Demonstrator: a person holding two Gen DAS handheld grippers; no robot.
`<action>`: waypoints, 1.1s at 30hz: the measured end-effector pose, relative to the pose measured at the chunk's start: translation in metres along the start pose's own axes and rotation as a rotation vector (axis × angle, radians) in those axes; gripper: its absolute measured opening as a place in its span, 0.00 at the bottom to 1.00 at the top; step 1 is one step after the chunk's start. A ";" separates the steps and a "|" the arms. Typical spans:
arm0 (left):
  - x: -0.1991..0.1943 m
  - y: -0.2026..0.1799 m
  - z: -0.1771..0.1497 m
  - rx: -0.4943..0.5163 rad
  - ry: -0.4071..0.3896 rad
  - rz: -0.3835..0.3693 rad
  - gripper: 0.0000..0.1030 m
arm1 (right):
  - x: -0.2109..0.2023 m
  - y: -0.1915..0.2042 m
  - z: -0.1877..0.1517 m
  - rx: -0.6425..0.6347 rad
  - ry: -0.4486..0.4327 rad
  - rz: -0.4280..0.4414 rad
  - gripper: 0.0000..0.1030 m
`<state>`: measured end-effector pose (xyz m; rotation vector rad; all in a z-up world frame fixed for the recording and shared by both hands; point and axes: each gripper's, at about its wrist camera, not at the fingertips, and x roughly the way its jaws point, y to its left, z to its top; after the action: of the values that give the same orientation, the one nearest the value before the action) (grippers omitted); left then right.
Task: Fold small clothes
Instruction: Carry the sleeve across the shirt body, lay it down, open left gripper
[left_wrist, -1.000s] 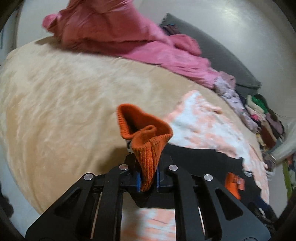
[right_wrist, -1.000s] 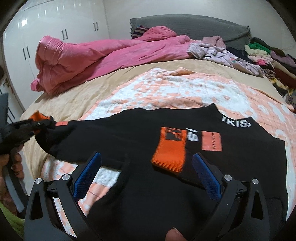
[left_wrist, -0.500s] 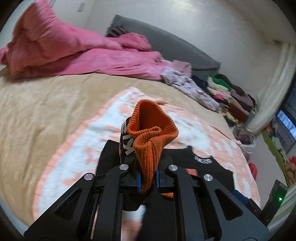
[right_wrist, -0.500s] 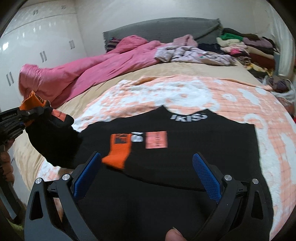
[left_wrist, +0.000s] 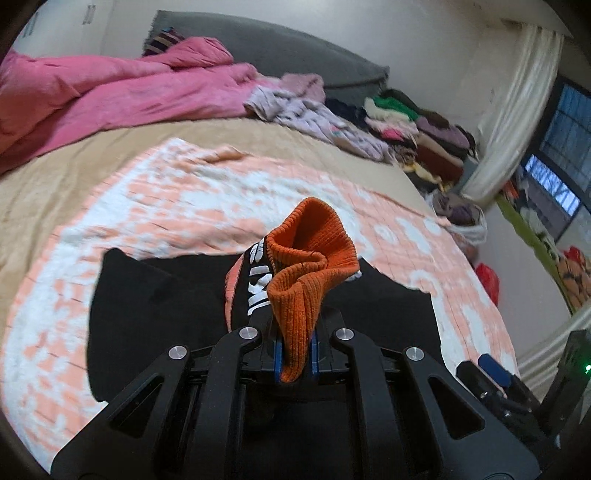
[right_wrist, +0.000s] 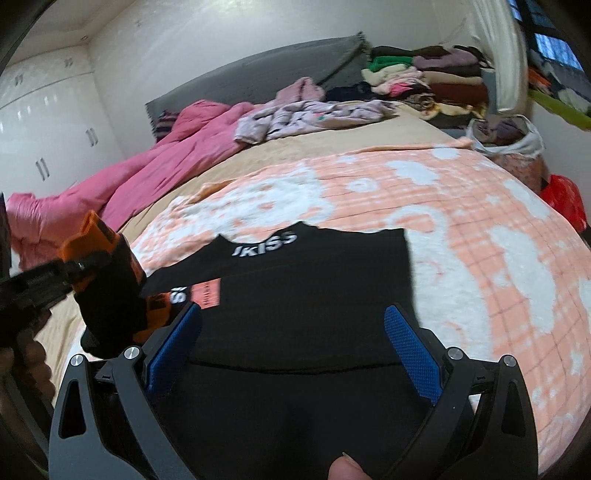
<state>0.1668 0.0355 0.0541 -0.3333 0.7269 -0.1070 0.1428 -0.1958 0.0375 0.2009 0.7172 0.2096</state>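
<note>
Orange ribbed cuff (left_wrist: 310, 258) is clamped by the left hand-held gripper (left_wrist: 294, 349); soft, light, best pinched there; right hand-held gripper (right_wrist: 291, 343) spread apart.

Soft, even indoor light, shadows faint. The white wardrobe (right_wrist: 44, 147) far left of the right claw shows glare. Motion blur smears both views; fisheye bending and dark vignetting mark the edges.

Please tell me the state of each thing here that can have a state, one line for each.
Left hand-held gripper: shut on the orange ribbed sleeve cuff.
Right hand-held gripper: open, holding nothing.
Black sweater with white letters: lying flat on the peach-and-white blanket, one sleeve lifted.
Pink quilt: crumpled.
Folded clothes stack: piled beside the headboard.
</note>
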 end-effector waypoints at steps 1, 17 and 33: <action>0.006 -0.004 -0.003 0.008 0.013 -0.005 0.03 | -0.001 -0.004 0.000 0.009 -0.001 -0.003 0.95; 0.051 -0.029 -0.028 0.074 0.137 -0.058 0.08 | 0.007 -0.029 -0.003 0.064 0.015 -0.024 0.95; 0.017 -0.003 -0.019 0.066 0.080 -0.053 0.54 | 0.031 -0.006 -0.011 0.017 0.083 0.030 0.95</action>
<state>0.1665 0.0237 0.0311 -0.2868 0.7923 -0.1945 0.1589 -0.1925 0.0090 0.2201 0.7990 0.2412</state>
